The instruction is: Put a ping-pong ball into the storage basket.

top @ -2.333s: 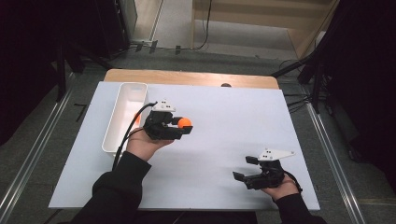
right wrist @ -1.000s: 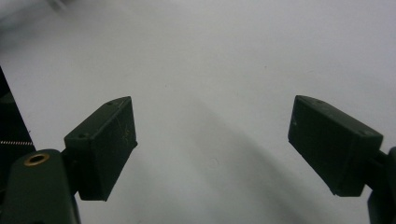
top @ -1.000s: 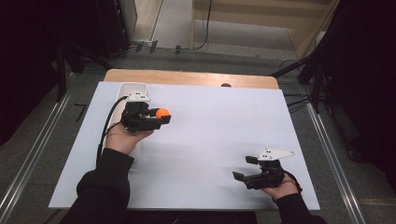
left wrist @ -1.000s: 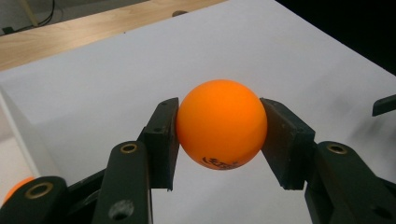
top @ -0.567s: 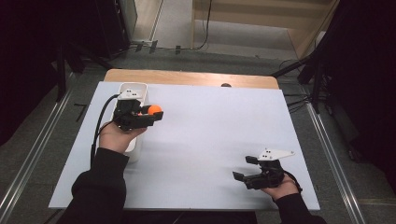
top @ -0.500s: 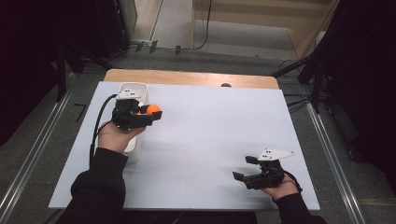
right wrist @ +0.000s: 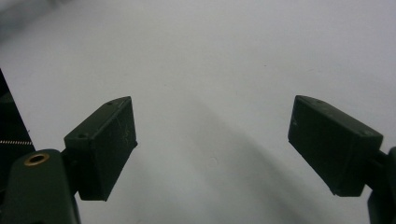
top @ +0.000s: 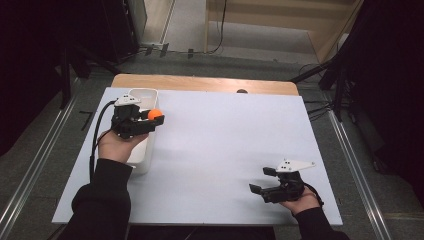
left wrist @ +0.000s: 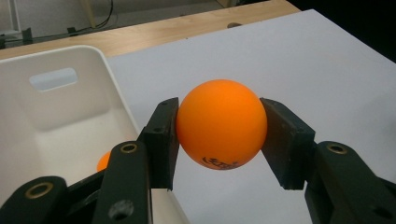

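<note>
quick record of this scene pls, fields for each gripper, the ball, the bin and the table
left gripper: shut on the orange ball, at the white bin's right rim
right gripper: open, nothing between its jaws, low over the table near the front right
orange ball: clamped between both pads, dark print on its underside
white bin: at the table's left, a second orange ball inside
table: white top, wooden strip along the far edge

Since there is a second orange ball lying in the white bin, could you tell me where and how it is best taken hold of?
Probably from straight above, jaws across its widest middle: the second ball is round, so any diameter serves, but it lies low in the white bin near a wall, which seems to block a sideways approach.
</note>
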Available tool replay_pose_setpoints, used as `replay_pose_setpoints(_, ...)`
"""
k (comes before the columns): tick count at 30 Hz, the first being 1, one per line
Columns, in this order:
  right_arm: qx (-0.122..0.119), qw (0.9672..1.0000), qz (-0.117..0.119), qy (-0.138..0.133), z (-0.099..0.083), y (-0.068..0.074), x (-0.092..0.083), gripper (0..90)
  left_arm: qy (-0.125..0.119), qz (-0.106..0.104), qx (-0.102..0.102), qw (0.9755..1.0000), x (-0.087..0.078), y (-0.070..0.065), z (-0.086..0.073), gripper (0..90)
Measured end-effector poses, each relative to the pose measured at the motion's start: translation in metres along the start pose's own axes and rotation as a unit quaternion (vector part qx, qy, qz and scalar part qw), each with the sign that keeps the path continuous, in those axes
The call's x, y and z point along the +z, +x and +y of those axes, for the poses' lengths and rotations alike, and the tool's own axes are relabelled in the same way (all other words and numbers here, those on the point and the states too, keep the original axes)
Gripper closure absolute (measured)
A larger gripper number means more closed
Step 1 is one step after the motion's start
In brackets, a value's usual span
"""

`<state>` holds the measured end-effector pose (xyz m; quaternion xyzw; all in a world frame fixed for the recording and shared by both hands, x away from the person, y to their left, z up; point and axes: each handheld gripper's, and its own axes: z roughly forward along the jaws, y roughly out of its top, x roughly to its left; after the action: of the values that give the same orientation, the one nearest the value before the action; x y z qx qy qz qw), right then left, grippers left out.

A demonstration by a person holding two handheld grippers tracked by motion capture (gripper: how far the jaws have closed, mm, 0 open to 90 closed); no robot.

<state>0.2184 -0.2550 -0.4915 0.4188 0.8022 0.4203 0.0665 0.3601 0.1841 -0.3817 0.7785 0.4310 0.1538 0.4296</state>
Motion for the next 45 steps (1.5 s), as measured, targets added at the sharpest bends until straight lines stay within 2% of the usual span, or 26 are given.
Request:
replay_pose_setpoints(14,0.001,1.0000,0.000,-0.001,0.000,0.000,0.000,13.6,-0.007,0.039,-0.021,0.9990,-0.007,0.016,-0.002,51.0)
replay_pose_setpoints(23,0.001,1.0000,-0.002,-0.001,0.000,0.000,0.001,13.6,-0.011,0.055,-0.034,0.9979,-0.007,0.025,-0.005,51.0)
replay_pose_setpoints(37,-0.003,1.0000,0.000,0.001,-0.001,0.000,0.000,13.6,-0.033,0.102,-0.064,0.9922,-0.003,0.034,-0.003,51.0)
replay_pose_setpoints(40,-0.001,1.0000,-0.001,0.002,-0.001,0.000,0.000,13.6,-0.030,0.115,-0.064,0.9909,0.000,0.037,-0.003,51.0)
replay_pose_setpoints(45,0.000,1.0000,-0.002,-0.001,-0.002,0.000,-0.001,13.6,-0.025,0.124,-0.065,0.9899,0.002,0.041,-0.004,51.0)
